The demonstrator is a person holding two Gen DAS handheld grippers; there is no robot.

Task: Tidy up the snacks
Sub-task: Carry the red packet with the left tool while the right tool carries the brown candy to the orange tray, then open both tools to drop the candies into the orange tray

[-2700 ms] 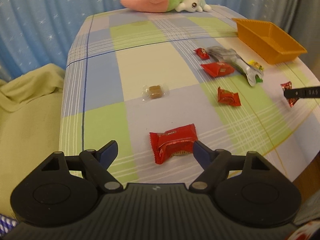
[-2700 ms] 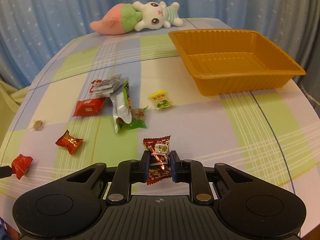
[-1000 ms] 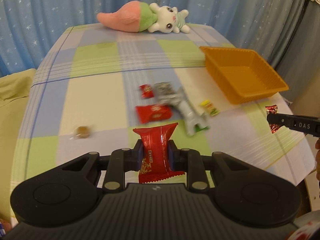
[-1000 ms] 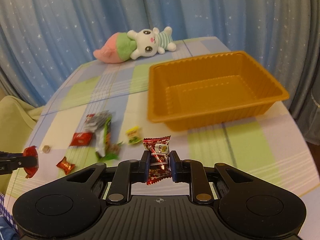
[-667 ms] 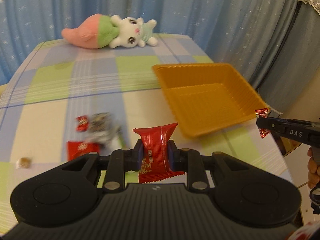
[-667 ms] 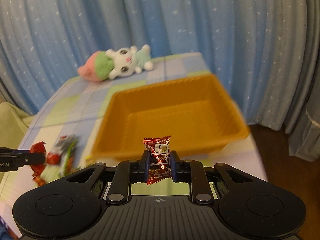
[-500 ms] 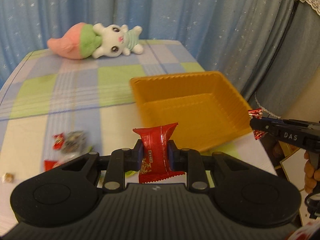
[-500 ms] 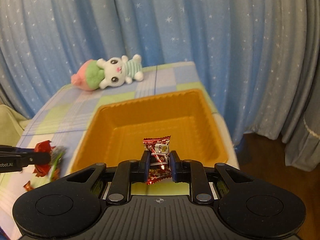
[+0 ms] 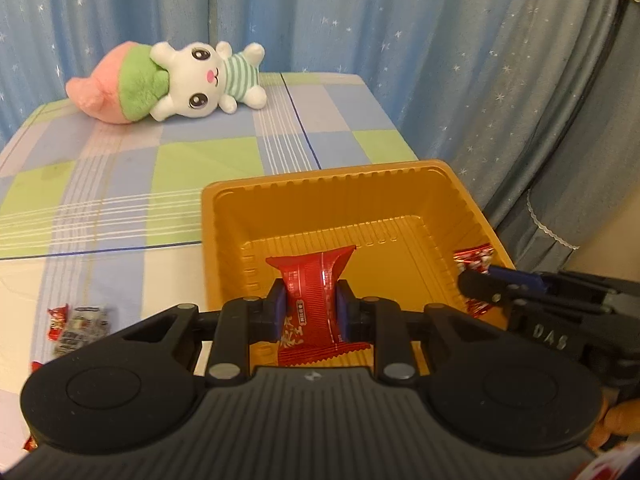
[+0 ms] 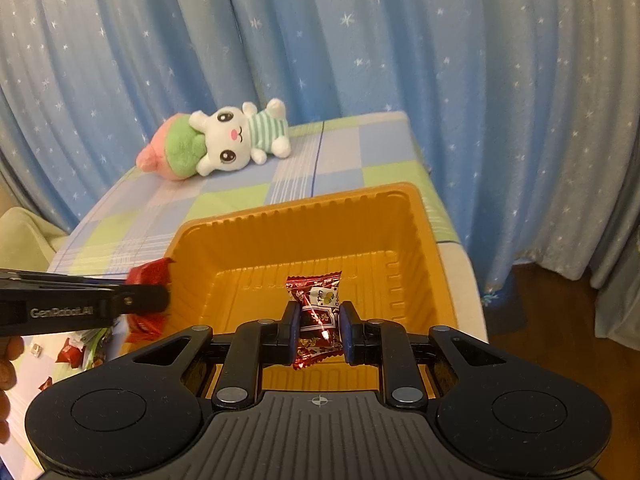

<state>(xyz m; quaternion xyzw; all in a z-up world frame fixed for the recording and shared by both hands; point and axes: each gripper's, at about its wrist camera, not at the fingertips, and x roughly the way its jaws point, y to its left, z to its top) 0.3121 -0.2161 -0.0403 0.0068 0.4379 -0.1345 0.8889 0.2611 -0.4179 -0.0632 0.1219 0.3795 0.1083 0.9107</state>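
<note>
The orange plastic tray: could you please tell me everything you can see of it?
The orange plastic tray is a glossy, rectangular, deep bin with ribbed sloping walls, a flat rim and rounded corners. It sits upright on the checked tablecloth near the table's right edge. No snack lies inside it; both claws hold wrapped red snacks above it.

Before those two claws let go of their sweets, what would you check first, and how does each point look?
1. Left gripper shut on red packet: ok.
2. Right gripper shut on patterned candy: ok.
3. Both sweets over the tray: ok for the right; cannot tell for the left, which sits near the left rim.
4. Tray floor bare where visible: ok.
5. Grippers apart: ok.
6. Plush clear of the tray: ok.
</note>
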